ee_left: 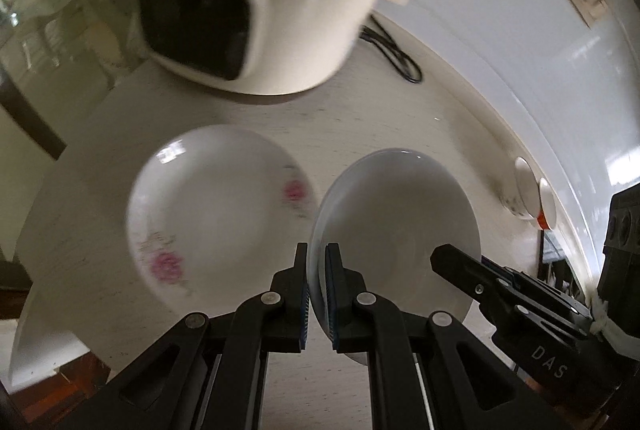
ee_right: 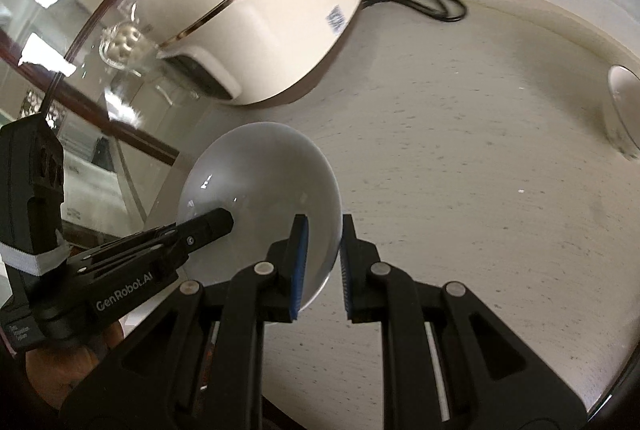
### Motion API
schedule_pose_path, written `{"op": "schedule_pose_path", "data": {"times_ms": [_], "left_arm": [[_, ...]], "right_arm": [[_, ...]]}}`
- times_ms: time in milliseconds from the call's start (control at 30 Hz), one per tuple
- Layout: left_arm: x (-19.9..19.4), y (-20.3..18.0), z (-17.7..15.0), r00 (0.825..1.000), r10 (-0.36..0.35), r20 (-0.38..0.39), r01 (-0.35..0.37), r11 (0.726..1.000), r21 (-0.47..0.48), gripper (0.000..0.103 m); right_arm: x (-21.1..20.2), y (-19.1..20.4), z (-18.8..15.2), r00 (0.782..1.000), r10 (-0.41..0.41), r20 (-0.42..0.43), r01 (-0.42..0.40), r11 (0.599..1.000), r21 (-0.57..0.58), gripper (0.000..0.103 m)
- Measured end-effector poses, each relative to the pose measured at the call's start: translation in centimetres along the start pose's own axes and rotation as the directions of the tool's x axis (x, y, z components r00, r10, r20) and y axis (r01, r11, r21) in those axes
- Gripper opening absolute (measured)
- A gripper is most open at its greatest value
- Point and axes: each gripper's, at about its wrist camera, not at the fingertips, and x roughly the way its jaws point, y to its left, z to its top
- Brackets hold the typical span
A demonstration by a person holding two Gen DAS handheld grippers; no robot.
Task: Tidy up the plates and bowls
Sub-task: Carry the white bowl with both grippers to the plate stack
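Bare tabletop [ee_right: 460, 190] right of cooker [ee_right: 256, 10]

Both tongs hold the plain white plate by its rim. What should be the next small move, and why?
Probably carry the plain white plate sideways over the flowered plate and lower it there. The left tongs and right tongs each clamp its rim, it hangs above the table, and the flowered plate lies empty beside it, a likely base for a stack.
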Motion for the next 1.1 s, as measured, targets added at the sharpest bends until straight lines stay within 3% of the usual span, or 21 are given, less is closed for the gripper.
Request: {"op": "schedule_pose_path", "data": {"times_ms": [533,1100], "left_arm": [[-0.9,6.0,0.2,0.999,0.041,0.012,-0.039,0.993,-0.108,0.007],[0.0,8.7,0.9,0.998,0.067,-0.016,-0.068,0.988,-0.141,0.007]], "right_arm": [[3.6,4.0,1.2,0.998,0.026,-0.058,-0.029,0.998,-0.053,0.018],[6.1,5.2,1.6,0.994,0.029,-0.104,-0.035,0.998,-0.053,0.018]]}}
